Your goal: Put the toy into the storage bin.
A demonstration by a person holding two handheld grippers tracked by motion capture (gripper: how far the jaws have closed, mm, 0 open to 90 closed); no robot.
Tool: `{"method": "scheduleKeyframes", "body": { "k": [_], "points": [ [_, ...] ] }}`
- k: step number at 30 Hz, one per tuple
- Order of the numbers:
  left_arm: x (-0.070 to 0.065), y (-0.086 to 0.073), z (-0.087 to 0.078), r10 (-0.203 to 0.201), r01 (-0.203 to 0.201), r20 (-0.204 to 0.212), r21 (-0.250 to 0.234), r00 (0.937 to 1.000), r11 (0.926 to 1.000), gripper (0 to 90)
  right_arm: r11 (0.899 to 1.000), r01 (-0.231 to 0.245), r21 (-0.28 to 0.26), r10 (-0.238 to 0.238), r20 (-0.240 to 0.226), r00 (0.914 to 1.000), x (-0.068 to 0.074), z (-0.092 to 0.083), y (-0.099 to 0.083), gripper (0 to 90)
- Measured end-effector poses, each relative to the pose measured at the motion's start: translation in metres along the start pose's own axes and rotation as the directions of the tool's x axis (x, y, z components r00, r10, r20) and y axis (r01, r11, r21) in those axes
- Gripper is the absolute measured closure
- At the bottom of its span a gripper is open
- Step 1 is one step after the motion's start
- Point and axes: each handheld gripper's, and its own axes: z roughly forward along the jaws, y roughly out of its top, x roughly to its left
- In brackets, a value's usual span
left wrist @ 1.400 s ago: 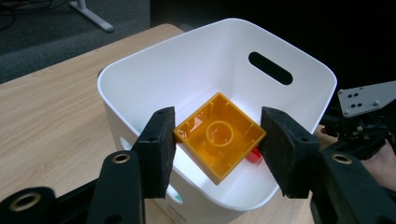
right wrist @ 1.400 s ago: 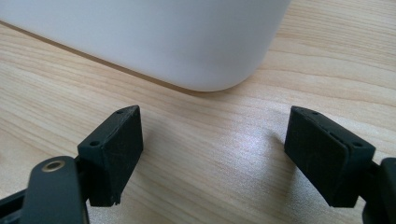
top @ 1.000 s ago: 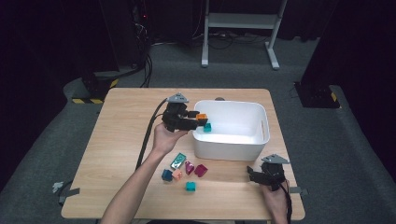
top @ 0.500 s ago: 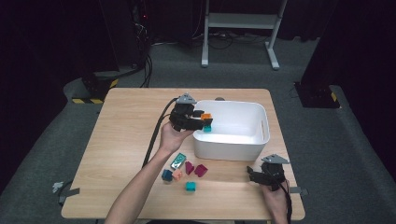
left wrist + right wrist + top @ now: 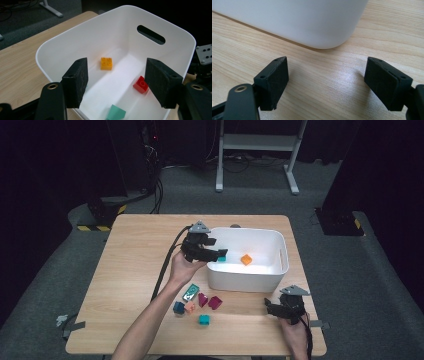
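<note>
I have the left gripper (image 5: pixel 220 254) held over the left rim of the white bin (image 5: pixel 280 265), and its jaws have just been opening; in the left gripper view they stand wide apart with nothing between the pads, looking down into the bin (image 5: pixel 57 45). The orange brick (image 5: pixel 106 63) lies studs-up on the bin floor, clear of both jaws; from the high view it (image 5: pixel 245 259) sits near the middle of the bin. A red brick (image 5: pixel 140 84) rests further along the floor close to the wall, and a teal piece (image 5: pixel 115 112) lies near the rim just below my jaws. My right gripper (image 5: pixel 272 306) rests low on the wooden table (image 5: pixel 135 250) by the bin's near right corner, released, its jaws spread with only bare wood between them in the right gripper view, the bin's rounded corner (image 5: pixel 322 27) just ahead. On the table in front of the bin lie the loose pieces: a teal-and-grey block (image 5: pixel 190 292), two dark red pieces (image 5: pixel 209 301), a blue brick (image 5: pixel 178 307), a small orange piece (image 5: pixel 190 307) and a teal brick (image 5: pixel 204 320), clustered near one another between my forearms.
</note>
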Motion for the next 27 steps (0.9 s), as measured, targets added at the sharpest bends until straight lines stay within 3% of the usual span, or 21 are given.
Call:
{"method": "scheduleKeyframes", "body": {
  "k": [7,14,27],
  "points": [
    [-0.001,-0.009,-0.018,0.011,-0.011,-0.046,-0.013,0.9989,0.9999,32.6,1.0,0.001,-0.001,-0.001,0.0,1.0,0.0,0.0,0.0,19.3],
    [0.003,-0.027,-0.039,-0.01,0.008,-0.088,-0.024,0.9961,0.9997,31.6,1.0,0.0,0.0,0.0,0.0,1.0,0.0,0.0,0.0,19.3],
    [0.006,-0.077,-0.069,-0.063,0.061,-0.166,-0.019,0.9841,0.998,31.5,1.0,0.0,0.0,0.0,0.0,1.0,0.0,0.0,0.0,19.3]
  ]
}}
